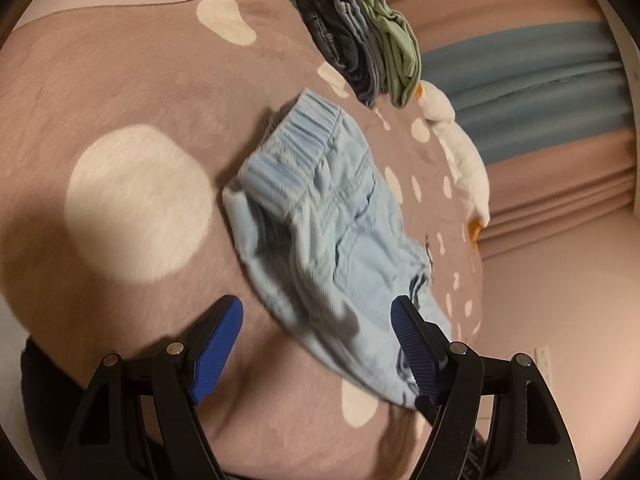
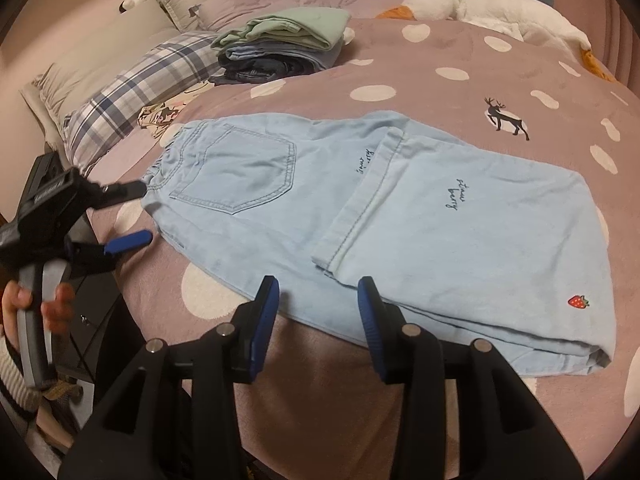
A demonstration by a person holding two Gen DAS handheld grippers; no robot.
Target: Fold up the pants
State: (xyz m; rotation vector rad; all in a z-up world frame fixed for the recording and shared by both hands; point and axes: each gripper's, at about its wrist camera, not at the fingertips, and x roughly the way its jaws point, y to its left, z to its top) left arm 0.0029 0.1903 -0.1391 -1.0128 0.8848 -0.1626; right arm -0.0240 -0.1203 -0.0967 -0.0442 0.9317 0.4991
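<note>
Light blue denim pants point(image 2: 440, 220) lie folded on the dotted mauve bedspread point(image 2: 460, 80), back pocket up and the legs doubled over toward the waist. My right gripper point(image 2: 319, 286) hovers open over the near edge of the pants, its blue pads pressing on nothing. In the right wrist view my left gripper point(image 2: 142, 213) is open beside the elastic waistband, held by a hand point(image 2: 24, 300). In the left wrist view the pants point(image 1: 320, 200) run away from the left gripper point(image 1: 316, 306), with the cloth's near edge lying under the wide-apart fingers.
A stack of folded clothes point(image 2: 280, 48), seen also in the left wrist view point(image 1: 360, 40), sits at the far side of the bed. A white plush goose point(image 2: 500, 12) lies along the bed's far edge. A plaid pillow point(image 2: 132, 92) is at the left.
</note>
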